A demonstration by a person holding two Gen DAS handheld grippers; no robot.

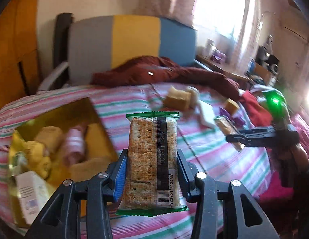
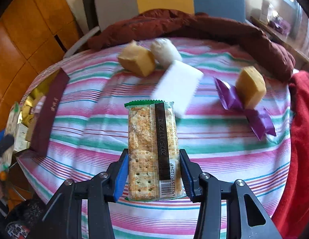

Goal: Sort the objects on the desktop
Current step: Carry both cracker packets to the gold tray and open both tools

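Observation:
My left gripper (image 1: pixel 152 155) is shut on a green-edged cracker packet (image 1: pixel 152 149), which stands upright between the blue pads above the striped bedspread. Just left of it lies an open gold box (image 1: pixel 90 109) holding several snacks and a small white carton. In the right wrist view my right gripper (image 2: pixel 153 155) is shut on a second cracker packet (image 2: pixel 152 149) of the same kind, held over the bed. The left wrist view also shows the right gripper (image 1: pixel 237 139) at the far right with that packet (image 1: pixel 227 126) in it.
On the striped bed (image 2: pixel 214 149) lie two yellow cake blocks (image 2: pixel 137 59) (image 2: pixel 251 86), a white fluffy lump (image 2: pixel 165 51), a white block (image 2: pixel 178 85) and purple wrappers (image 2: pixel 260 121). The box's maroon lid (image 2: pixel 48 111) is at the left. A dark red quilt (image 2: pixel 194 27) lies behind, red cloth (image 2: pixel 299 139) at the right.

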